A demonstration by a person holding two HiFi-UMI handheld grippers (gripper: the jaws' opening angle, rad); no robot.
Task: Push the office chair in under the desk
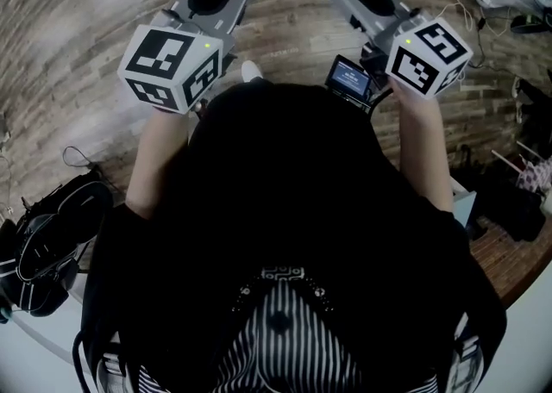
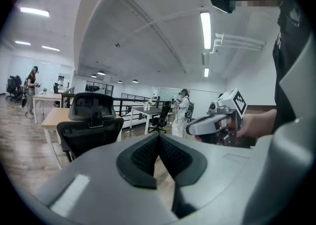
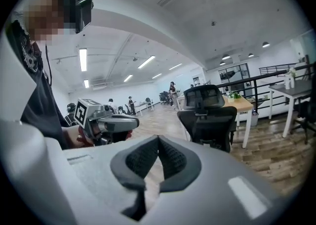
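Black office chair dead ahead, headrest and mesh back turned this way, standing on the wood floor just in front of a light-topped desk; hard to tell how far under. Showing again in the right gripper view, a little right of centre, same desk behind. Well apart from both tongs, untouched. Left gripper clamped tight, dark pads pressed together in a closed V, empty. Right gripper likewise: pads together, gripping nothing. Held side by side out in front of the chest in the head view, pointing forward and slightly down, marker cubes on top, a bare forearm behind each. Farther off in the left gripper view, a second dark chair at another table, a person in white just beside it, more people far down the room. Strip lights along the ceiling. Low at the left of the head view, a dark bag with straps
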